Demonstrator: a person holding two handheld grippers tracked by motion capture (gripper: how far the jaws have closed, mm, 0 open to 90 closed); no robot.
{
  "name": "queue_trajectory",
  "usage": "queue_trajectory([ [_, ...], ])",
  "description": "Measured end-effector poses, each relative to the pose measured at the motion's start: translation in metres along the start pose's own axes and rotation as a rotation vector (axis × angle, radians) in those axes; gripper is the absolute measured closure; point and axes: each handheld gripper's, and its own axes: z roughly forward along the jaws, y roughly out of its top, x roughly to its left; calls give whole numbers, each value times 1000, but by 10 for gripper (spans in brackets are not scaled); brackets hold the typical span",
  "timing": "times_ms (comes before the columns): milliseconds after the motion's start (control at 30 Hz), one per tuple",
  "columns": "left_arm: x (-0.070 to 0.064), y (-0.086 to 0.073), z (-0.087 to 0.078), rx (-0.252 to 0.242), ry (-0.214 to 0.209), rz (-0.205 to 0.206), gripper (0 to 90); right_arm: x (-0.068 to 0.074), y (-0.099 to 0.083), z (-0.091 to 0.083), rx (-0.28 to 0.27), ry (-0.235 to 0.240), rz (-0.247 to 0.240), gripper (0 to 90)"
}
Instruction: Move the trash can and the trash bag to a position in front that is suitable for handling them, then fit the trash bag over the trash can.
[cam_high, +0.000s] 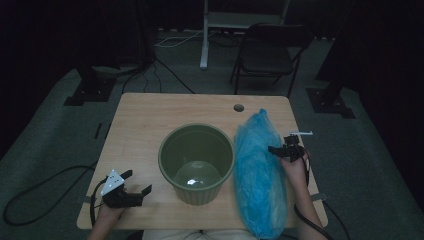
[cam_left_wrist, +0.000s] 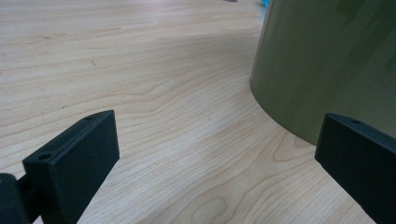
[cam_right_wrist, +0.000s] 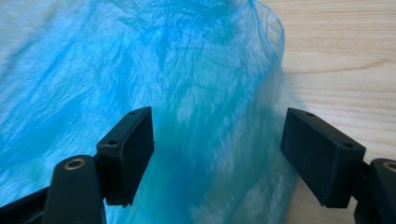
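One green bucket (cam_high: 196, 162) stands mid-tabletop (cam_high: 145, 120), one blue bag (cam_high: 260, 175) just right of it, running to the near edge, where its end is cut off. No writing shows. Right gripper (cam_high: 282, 151) wide at the bag; left gripper (cam_high: 136, 184) wide, near-left corner.

You have a light wooden surface (cam_high: 150, 120) with a round cable hole (cam_high: 238, 107) near its far edge, standing on grey-green carpet (cam_high: 45, 140). Beyond it a dark folding chair (cam_high: 270, 52) sits beside a white stand (cam_high: 205, 35). Black cables (cam_high: 165, 70) trail across the floor. The room around you is dim, its far walls lost in darkness.
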Motion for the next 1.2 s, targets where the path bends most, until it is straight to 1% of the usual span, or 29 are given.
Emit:
queue_trajectory([
  [33, 0, 0, 0, -1, -2, 0, 3, 1, 1, 3, -1, 3, -1, 251],
  [67, 0, 0, 0, -1, -2, 0, 3, 3, 2, 4, 0, -5, -4, 251],
  [167, 0, 0, 0, -2, -6, -3, 3, 4, 4, 6, 2, 2, -2, 251],
  [233, 0, 0, 0, -1, -6, -6, 3, 11, 7, 10, 12, -24, -25, 238],
  [300, 0, 0, 0, -3, -7, -7, 3, 15, 10, 13, 20, -34, -42, 229],
  [333, 1, 0, 0, -4, -7, -9, 3, 18, 11, 15, 29, -43, -58, 206],
  [367, 1, 0, 0, -4, -7, -9, 3, 18, 11, 15, 29, -43, -58, 206],
  [400, 1, 0, -1, -5, -7, -10, 3, 22, 12, 17, 41, -60, -79, 205],
  [433, 1, 0, -1, -6, -8, -10, 3, 29, 14, 21, 65, -103, -135, 191],
  [467, 1, 0, -1, -6, -10, -10, 3, 32, 14, 22, 68, -106, -151, 193],
  [533, 2, 0, 0, -2, -13, -12, 3, 36, 15, 23, 73, -101, -160, 198],
  [567, 2, 0, 0, -4, -12, -15, 3, 37, 15, 24, 75, -98, -162, 238],
  [600, 2, 0, 0, -6, -12, -19, 3, 40, 15, 23, 72, -90, -171, 301],
  [633, 2, 0, 0, -9, -12, -23, 3, 43, 15, 22, 68, -82, -183, 373],
  [667, 2, 0, 0, -12, -12, -23, 3, 47, 15, 22, 71, -66, -198, 481],
  [700, 2, 0, 0, -15, -13, -24, 3, 51, 16, 21, 74, -49, -225, 566],
  [733, 1, 0, -1, -17, -13, -21, 3, 55, 15, 21, 74, -39, -241, 624],
  [800, 0, -1, -1, -17, -18, -13, 3, 62, 13, 22, 56, -16, -276, 772],
  [867, -1, -1, -1, -15, -17, -9, 3, 67, 9, 23, 27, -13, -275, 865],
  [933, -1, -1, -1, -14, -15, -9, 3, 70, 7, 25, 1, -21, -275, 891],
  [1000, -1, -1, -1, -15, -12, -11, 3, 69, 7, 24, 2, -8, -245, 896],
  [1033, -1, -1, -2, -16, -13, -13, 3, 67, 7, 22, -17, 8, -218, 897],
  [1100, -1, -1, -3, -16, -13, -9, 3, 63, 7, 13, -67, 35, -183, 900],
  [1133, -2, -2, -3, -16, -13, -11, 3, 62, 8, 6, -97, 49, -174, 900],
  [1200, -2, -2, -3, -14, -12, -7, 3, 59, 11, -15, -161, 92, -147, 900],
])
